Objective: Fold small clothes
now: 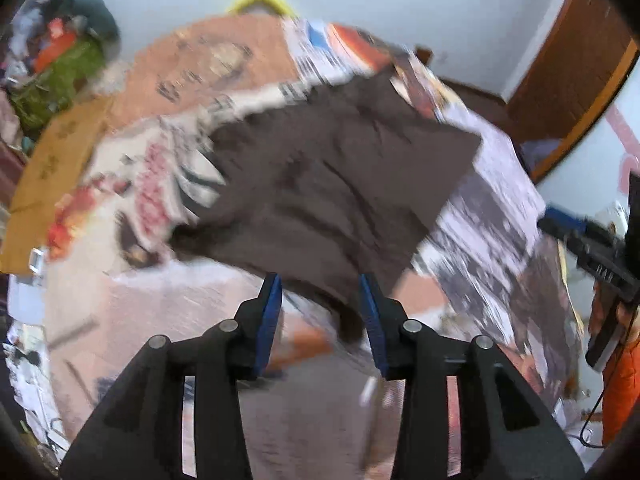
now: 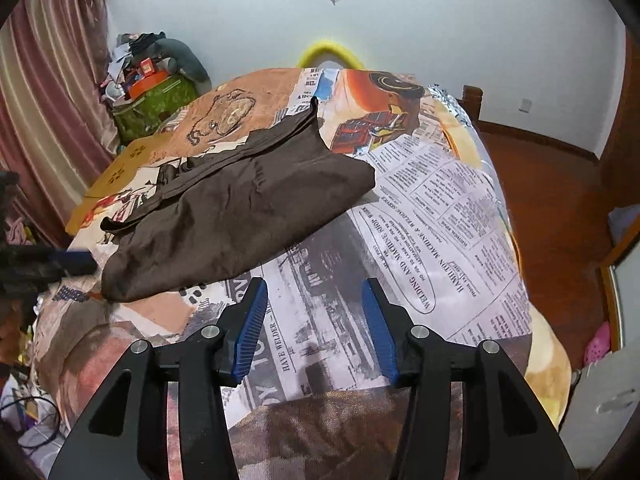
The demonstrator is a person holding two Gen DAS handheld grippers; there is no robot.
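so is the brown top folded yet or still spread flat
Folded, at least once: the brown top lies doubled on the newspaper-print blanket, strap edges stacked along one side. Neither gripper holds it.

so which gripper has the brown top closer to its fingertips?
The left gripper: the brown top has a corner hanging right between its open jaws. The right gripper has only printed bedcover between its jaws.

Garment (image 2: 240, 216): I see thin brown cloth, matt, softly creased.
Blanket (image 2: 440, 216): plush printed cloth, newspaper pattern.
Right gripper (image 2: 316, 328): matt black plastic, ribbed blue pads (image 2: 252, 328), shiny metal pins.
Floor (image 2: 548, 184): I read glossy reddish wood.
Curtain (image 2: 44, 92): pink cloth.
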